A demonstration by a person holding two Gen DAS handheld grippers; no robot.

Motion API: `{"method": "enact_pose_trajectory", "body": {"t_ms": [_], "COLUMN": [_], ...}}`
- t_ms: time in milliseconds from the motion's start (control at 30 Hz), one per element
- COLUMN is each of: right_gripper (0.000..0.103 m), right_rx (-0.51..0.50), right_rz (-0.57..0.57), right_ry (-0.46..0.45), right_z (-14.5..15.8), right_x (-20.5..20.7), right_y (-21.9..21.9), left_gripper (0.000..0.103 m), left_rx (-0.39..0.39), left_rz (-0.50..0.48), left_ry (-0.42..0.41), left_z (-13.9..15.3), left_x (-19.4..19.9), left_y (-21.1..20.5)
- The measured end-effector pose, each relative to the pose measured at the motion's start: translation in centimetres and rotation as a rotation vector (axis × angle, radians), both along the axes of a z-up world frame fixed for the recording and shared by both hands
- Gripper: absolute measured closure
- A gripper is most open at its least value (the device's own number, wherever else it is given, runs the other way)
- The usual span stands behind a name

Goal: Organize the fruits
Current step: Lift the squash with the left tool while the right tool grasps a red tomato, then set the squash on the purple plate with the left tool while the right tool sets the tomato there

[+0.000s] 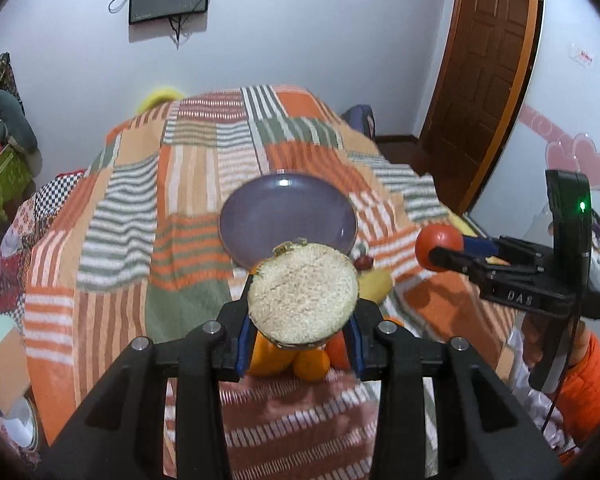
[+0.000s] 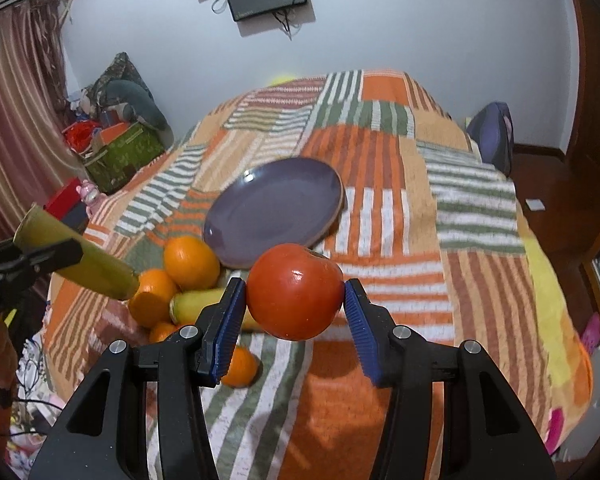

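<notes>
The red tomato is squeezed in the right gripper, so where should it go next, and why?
Probably forward and down onto the purple plate. The right gripper holds the tomato in the air just in front of the plate, and the plate looks bare. The oranges still lie on the striped blanket beside it, while the left gripper holds a cut piece of green stalk.

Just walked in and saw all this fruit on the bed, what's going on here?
A person is sorting fruit with two handheld grippers. The left gripper holds a cut green stalk piece; the right gripper holds a red tomato. Both are lifted above the striped blanket. The purple plate has nothing on it yet, and oranges remain piled beside it.
</notes>
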State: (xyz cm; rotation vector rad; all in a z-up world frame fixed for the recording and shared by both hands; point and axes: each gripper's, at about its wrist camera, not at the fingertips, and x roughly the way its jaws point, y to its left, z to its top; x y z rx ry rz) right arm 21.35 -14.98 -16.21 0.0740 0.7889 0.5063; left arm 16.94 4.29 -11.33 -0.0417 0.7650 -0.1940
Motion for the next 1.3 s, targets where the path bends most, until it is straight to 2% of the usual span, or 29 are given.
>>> {"method": "enact_pose_trajectory", "body": {"t_ms": [300, 567, 733, 1100, 1300], "right_gripper": [0.056, 0.056, 0.056, 0.056, 0.056], "right_rx": [0.000, -0.008, -0.014, -0.053, -0.075], "right_rz": [0.024, 0.043, 0.053, 0.077, 0.092], "right_ry": [-0.066, -0.100, -0.104, -0.065, -0.047], "right_z": [1.6, 1.8, 1.4, -0.9, -2.0], "right_x": [2.1, 4.2, 5.8, 8.3, 9.7], "right_y": [1.4, 2.7, 3.4, 4.7, 5.4], "left_gripper": [0.066, 0.066, 0.066, 0.066, 0.066], "left_rx": [0.001, 0.008, 0.025, 0.008, -0.015], "left_rz": [0.041, 0.075, 0.057, -0.022, -0.039], "left_ry": [-0.045, -0.033, 0.007, 0.187, 0.226], "left_z": [1.1, 0.4, -0.9, -6.2, -8.2], "left_x": [3.5, 7.7, 10.3, 15.8, 17.8], "left_y": [1.1, 2.2, 2.1, 1.1, 1.0]}}
